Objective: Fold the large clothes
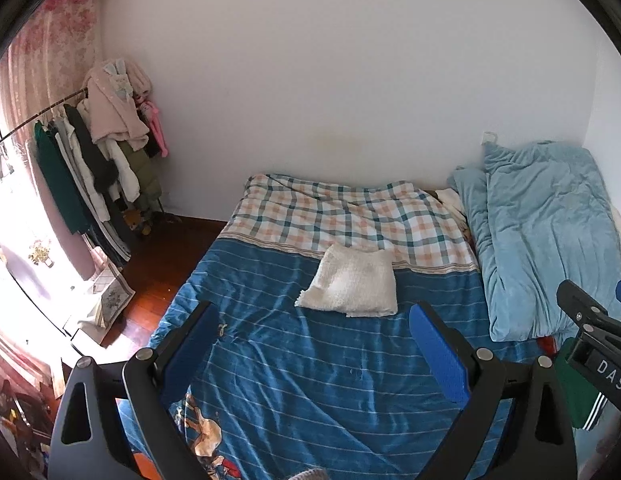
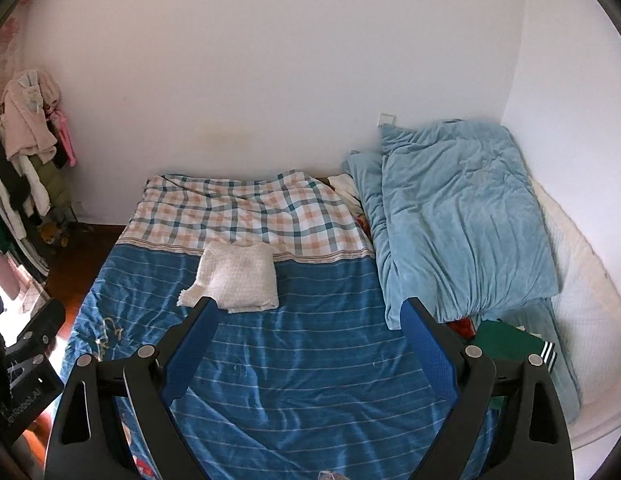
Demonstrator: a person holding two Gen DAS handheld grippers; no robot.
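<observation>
Presently the folded cream knit garment (image 1: 352, 286) lies on the blue striped bedspread (image 1: 310, 380), just short of the plaid sheet (image 1: 342, 216), with its long axis running left to right across the bed. It sits ahead of and apart from both tools. The left gripper (image 1: 314, 354) has its jaws spread wide and holds nothing; the right gripper (image 2: 310, 350) is likewise wide and empty. In the right wrist view the garment lies off the left fingertip, so it appears about equally reachable by either hand. A folded dark green garment with white stripes (image 2: 506, 340) rests at the near right, just beside the right gripper; judged the likelier next item, and the right hand is nearer to it. A light blue quilt (image 2: 462, 216) is heaped at the far right. A clothes rack (image 1: 94, 152) stands far left against the white wall (image 1: 330, 60)
</observation>
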